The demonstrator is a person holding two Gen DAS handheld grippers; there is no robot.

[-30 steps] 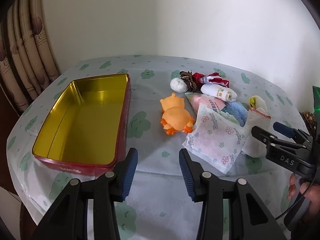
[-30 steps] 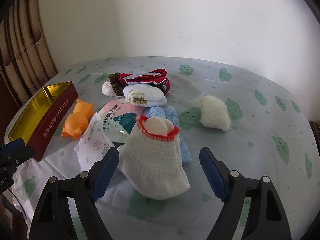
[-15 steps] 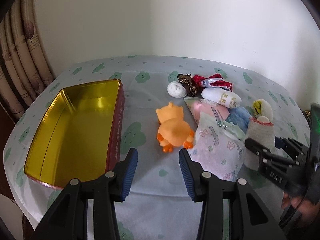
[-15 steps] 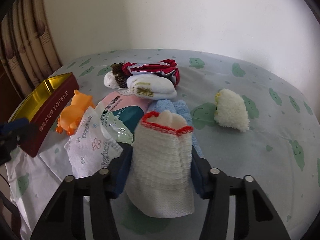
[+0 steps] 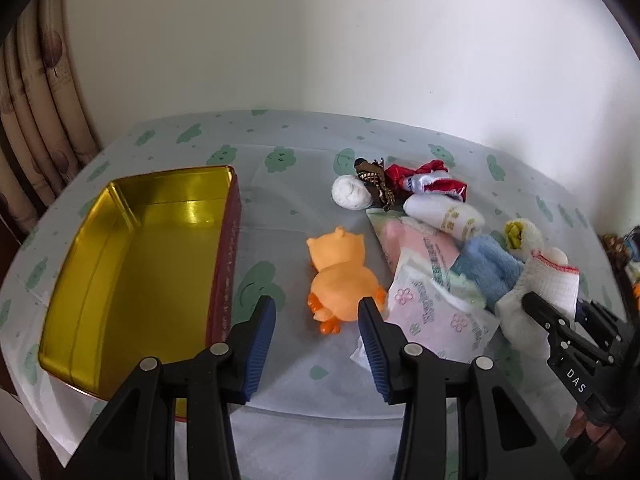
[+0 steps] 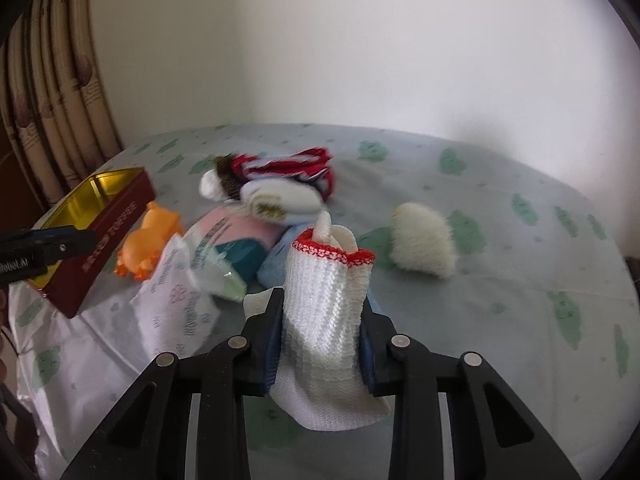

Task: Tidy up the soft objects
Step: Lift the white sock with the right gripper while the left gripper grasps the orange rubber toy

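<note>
My right gripper (image 6: pixel 322 307) is shut on a white knitted glove with a red cuff (image 6: pixel 326 292), its pads pressing both sides, and the glove stands upright just above the table. From the left wrist view the same glove (image 5: pixel 556 280) shows at the far right. My left gripper (image 5: pixel 316 344) hangs open and holds nothing, just short of an orange rubber duck (image 5: pixel 340 276). Left of it lies an open gold-lined red tin (image 5: pixel 132 272) with nothing inside. A blue fluffy cloth (image 5: pixel 484 264) lies behind the glove.
A pile sits mid-table: floral packet (image 5: pixel 432 312), pink packet (image 5: pixel 416 240), rolled white sock (image 5: pixel 444 212), red-and-white cloth (image 5: pixel 424 180), white ball (image 5: pixel 350 194). A cream fluffy piece (image 6: pixel 424 240) lies apart to the right. Curtains hang at the left and a wall stands behind.
My right gripper has shut on the white glove and raised its cuff upright. My left gripper has shifted right, from the tin's front toward the duck.
</note>
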